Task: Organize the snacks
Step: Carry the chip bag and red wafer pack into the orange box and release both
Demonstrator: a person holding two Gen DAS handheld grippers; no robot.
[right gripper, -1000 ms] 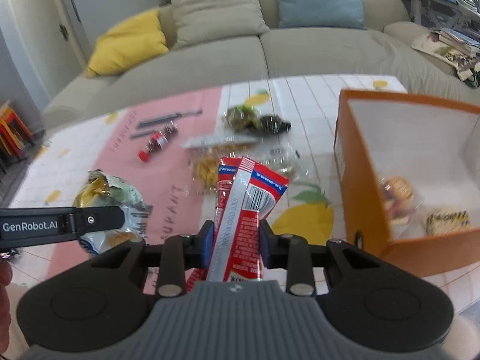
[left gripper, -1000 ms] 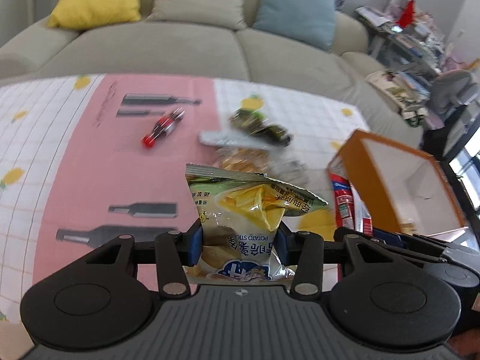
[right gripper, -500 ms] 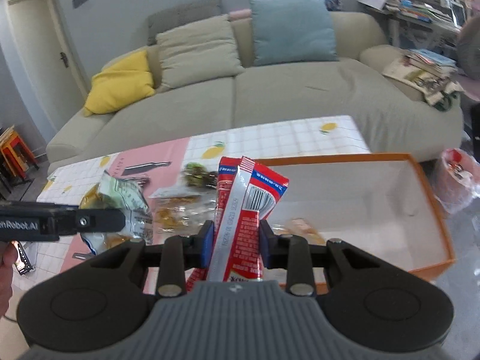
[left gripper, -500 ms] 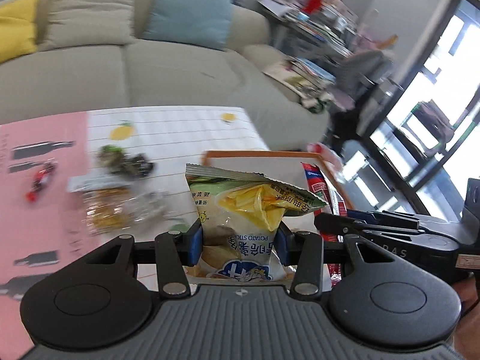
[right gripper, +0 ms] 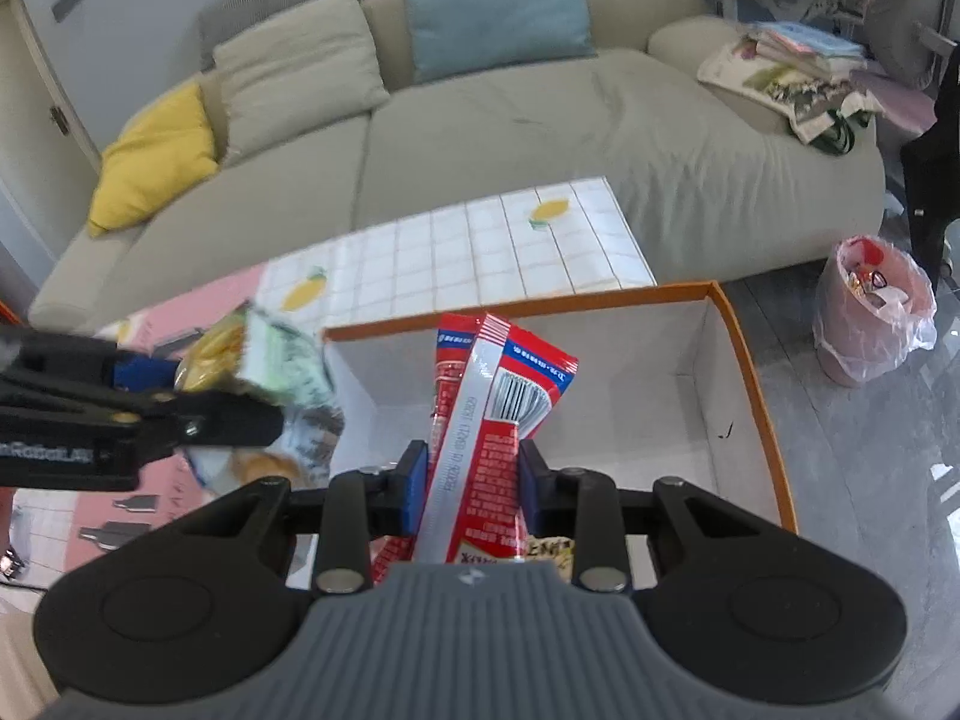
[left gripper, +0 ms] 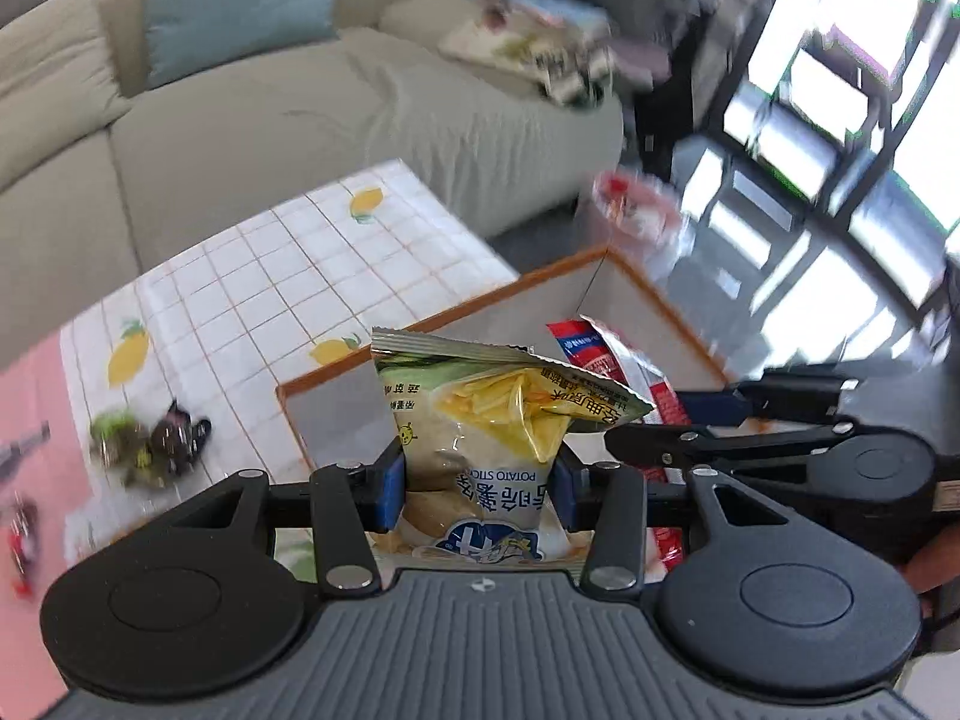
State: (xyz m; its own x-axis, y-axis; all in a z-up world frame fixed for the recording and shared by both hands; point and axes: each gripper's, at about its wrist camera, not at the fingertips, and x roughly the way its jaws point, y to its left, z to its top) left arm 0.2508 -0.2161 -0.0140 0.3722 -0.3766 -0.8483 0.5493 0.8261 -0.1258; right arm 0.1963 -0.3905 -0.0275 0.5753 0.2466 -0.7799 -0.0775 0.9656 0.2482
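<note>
The left claw [left gripper: 477,489] is clenched on the potato-stick bag [left gripper: 480,444], the right claw [right gripper: 471,492] on the red packet [right gripper: 480,450], both held above the orange box [right gripper: 750,372]. Only the left view shows the dark wrapped snacks [left gripper: 150,444] (blurred) on the desk [left gripper: 288,276]; the box floor is mostly hidden.

Desk [right gripper: 540,252]: white-grid cloth with lemon prints and a pink panel. On it: orange-rimmed box [right gripper: 762,396], directly beyond the fingers; dark and green wrapped snacks [left gripper: 150,444], left of the left-hand fingers; a blurred red item [left gripper: 21,534] farther left.
</note>
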